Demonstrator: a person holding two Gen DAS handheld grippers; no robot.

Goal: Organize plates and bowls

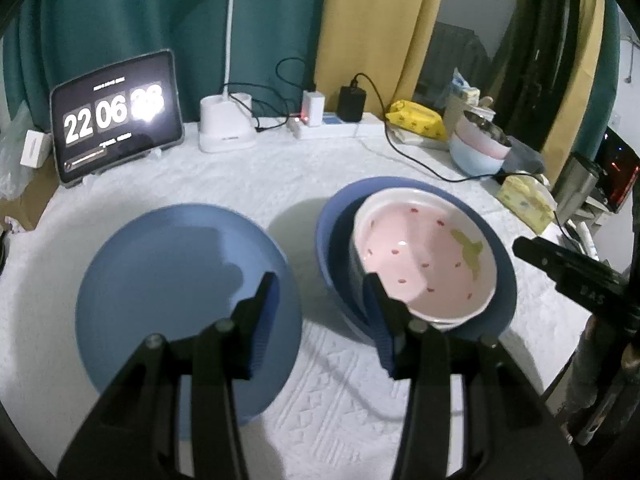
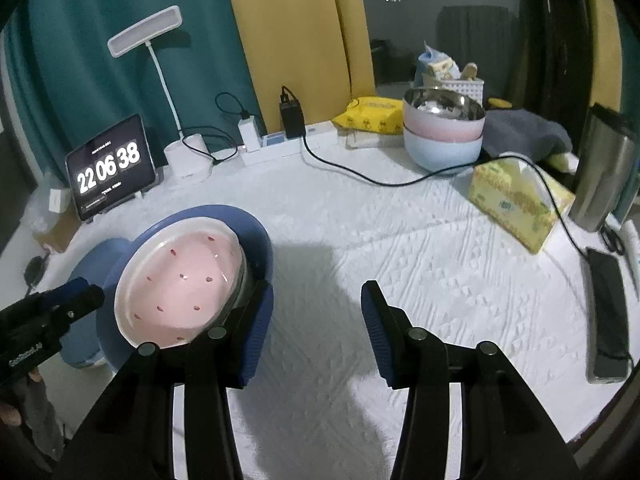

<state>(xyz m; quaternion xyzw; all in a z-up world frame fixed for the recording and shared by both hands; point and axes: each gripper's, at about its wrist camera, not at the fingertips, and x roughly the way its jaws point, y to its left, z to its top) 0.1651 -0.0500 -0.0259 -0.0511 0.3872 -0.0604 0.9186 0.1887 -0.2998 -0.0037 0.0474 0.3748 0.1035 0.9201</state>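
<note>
Hovering with jaws apart and empty, left gripper and right gripper flank the pink bowl.
Bowl sits nested in the blue bowl, just beside the blue plate; likely ceramic, rigid, slippery, breakable — grip the rim.

Pink bowl nested in blue bowl, blue plate beside

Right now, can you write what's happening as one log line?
left hand-held gripper: open, empty | right hand-held gripper: open, empty | pink bowl: inside blue bowl | blue plate: on table
</note>
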